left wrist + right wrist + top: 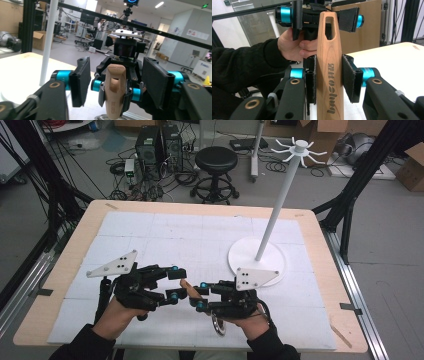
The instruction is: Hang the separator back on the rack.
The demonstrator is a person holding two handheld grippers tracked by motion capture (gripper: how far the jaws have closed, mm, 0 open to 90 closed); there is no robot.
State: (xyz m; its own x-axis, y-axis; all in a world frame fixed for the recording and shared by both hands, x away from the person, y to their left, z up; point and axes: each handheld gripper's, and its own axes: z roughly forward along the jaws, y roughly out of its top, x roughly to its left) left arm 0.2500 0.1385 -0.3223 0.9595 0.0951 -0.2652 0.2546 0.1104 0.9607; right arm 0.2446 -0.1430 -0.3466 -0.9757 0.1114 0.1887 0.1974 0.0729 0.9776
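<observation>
A light wooden handle (pixel 329 62) with a slot near its end and printed lettering stands between the pads of my right gripper (pixel 329 80), which is shut on it. In the high view the handle (pixel 186 285) points left from the right gripper (pixel 200 295) toward my left gripper (pixel 176 283). The left gripper (pixel 117 82) is open, its jaws standing wide on either side of the handle's slotted end (pixel 115 82) without touching it. A metal loop (pixel 218 325) hangs below the right hand. A white hook stand (pixel 256 260) rises at the right of the table.
The stand's thin pole (pixel 47 42) carries a crown of hooks (pixel 300 147) at its top. White sheet (pixel 200 235) covers the wooden table. Behind the table are a black stool (pixel 216 162), computer towers (pixel 159 145) and cardboard boxes (pixel 412 167).
</observation>
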